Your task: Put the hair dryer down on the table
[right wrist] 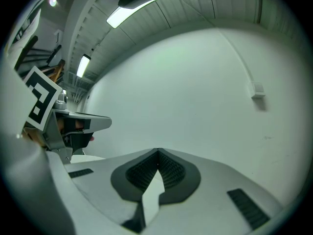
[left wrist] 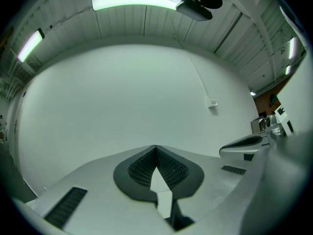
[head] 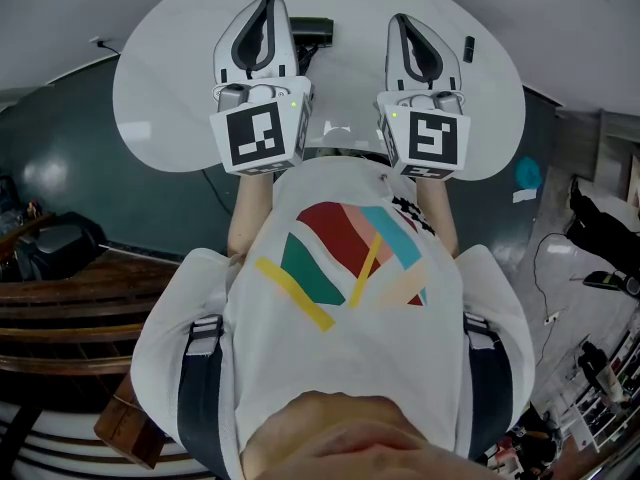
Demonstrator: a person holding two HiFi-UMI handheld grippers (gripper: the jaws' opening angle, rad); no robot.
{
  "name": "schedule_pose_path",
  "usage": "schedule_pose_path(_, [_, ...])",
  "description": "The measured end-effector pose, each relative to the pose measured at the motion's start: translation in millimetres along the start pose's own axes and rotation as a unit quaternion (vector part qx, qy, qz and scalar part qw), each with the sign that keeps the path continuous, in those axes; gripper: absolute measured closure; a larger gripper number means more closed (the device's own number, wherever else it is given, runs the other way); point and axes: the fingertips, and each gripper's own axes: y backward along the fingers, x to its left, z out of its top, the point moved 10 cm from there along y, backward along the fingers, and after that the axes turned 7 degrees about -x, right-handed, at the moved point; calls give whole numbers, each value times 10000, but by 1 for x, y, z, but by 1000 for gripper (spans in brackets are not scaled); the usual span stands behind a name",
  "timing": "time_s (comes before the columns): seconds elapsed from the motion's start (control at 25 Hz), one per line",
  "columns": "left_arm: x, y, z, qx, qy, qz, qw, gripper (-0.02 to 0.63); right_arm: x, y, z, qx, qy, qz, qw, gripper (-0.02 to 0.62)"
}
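Observation:
A black object point(head: 316, 32), perhaps the hair dryer, lies on the far side of the white round table point(head: 160, 98), partly hidden behind my left gripper point(head: 268, 4). That gripper is held above the table with its jaws shut and nothing between them; in its own view the ribbed pads point(left wrist: 146, 168) meet, pointing at a bare white wall. My right gripper point(head: 404, 20) is held beside it at the same height, also shut and empty, and its pads point(right wrist: 168, 170) meet in its own view. The left gripper point(right wrist: 73, 119) shows at the left of the right gripper view.
A small black item point(head: 468, 48) lies near the table's far right edge. Dark floor surrounds the table, with wooden furniture point(head: 60, 298) at the left and a teal patch point(head: 528, 173) at the right. A small box point(left wrist: 212, 103) with a cable is on the wall.

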Motion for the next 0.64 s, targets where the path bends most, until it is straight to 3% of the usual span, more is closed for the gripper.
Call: schedule_pose_path(0.64, [5, -1, 4, -34, -22, 9, 10000, 591, 2, -2, 5, 3, -43, -25, 10000, 586])
